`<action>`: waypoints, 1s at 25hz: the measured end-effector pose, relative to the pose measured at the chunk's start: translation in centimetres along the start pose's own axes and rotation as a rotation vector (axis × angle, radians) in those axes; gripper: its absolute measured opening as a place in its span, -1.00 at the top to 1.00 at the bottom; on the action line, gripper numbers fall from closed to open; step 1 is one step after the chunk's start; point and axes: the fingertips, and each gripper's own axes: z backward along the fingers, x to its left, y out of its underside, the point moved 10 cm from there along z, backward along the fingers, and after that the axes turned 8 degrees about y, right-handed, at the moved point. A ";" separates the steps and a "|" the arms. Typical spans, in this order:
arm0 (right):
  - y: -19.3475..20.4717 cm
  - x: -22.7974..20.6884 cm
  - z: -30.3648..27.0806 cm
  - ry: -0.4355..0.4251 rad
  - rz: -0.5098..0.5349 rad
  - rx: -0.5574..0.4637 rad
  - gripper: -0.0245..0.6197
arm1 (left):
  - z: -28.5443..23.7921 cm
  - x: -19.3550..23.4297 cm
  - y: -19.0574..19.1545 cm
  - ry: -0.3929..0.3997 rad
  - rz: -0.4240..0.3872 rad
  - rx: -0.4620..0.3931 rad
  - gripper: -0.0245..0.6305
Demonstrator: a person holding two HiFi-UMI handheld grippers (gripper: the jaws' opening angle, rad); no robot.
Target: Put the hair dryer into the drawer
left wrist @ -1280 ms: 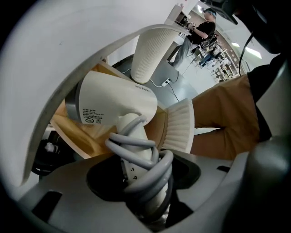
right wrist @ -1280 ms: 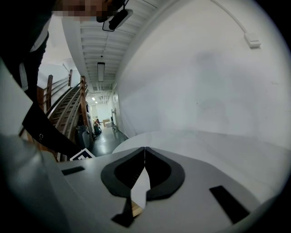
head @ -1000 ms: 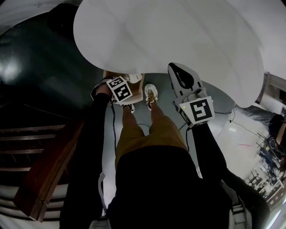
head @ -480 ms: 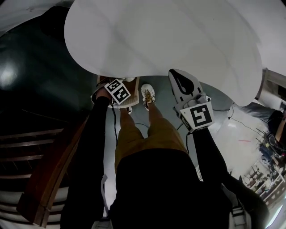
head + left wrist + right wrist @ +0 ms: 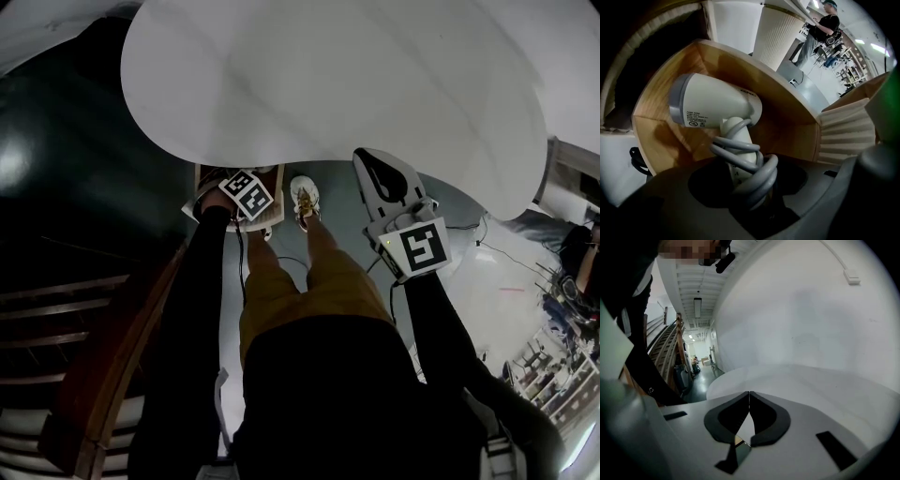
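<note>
In left gripper view alone, hair dryer [image 5: 712, 105] over drawer [image 5: 797, 123]

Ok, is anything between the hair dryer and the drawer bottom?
Nothing visible. The left gripper holds the hair dryer over the open drawer, whose wooden bottom beneath it shows bare. The cord is wound on the dryer itself, not dangling.
</note>
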 end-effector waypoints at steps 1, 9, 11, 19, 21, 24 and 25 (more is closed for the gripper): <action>0.0 0.0 0.1 -0.002 -0.006 -0.001 0.84 | -0.1 0.0 -0.1 0.000 0.002 0.005 0.16; 0.4 -0.4 0.4 -0.012 -0.021 -0.010 0.84 | -0.2 0.1 -0.6 -0.070 0.000 0.003 0.09; 0.1 -0.5 0.4 -0.004 -0.028 -0.015 0.84 | 0.0 0.0 -0.7 -0.078 -0.007 -0.003 0.00; -0.4 -0.1 0.5 -0.012 -0.041 -0.041 0.84 | 0.9 -0.2 -0.6 -0.102 -0.007 0.001 -0.02; -0.5 0.0 0.4 -0.018 -0.043 -0.051 0.84 | 1.2 -0.3 -0.4 -0.102 0.001 -0.005 -0.02; -0.1 0.3 0.5 -0.036 -0.024 -0.040 0.84 | 1.6 -0.4 0.0 -0.101 0.015 -0.010 -0.02; -0.1 0.3 0.6 -0.044 -0.018 -0.042 0.84 | 1.7 -0.5 0.1 -0.099 0.020 -0.012 -0.02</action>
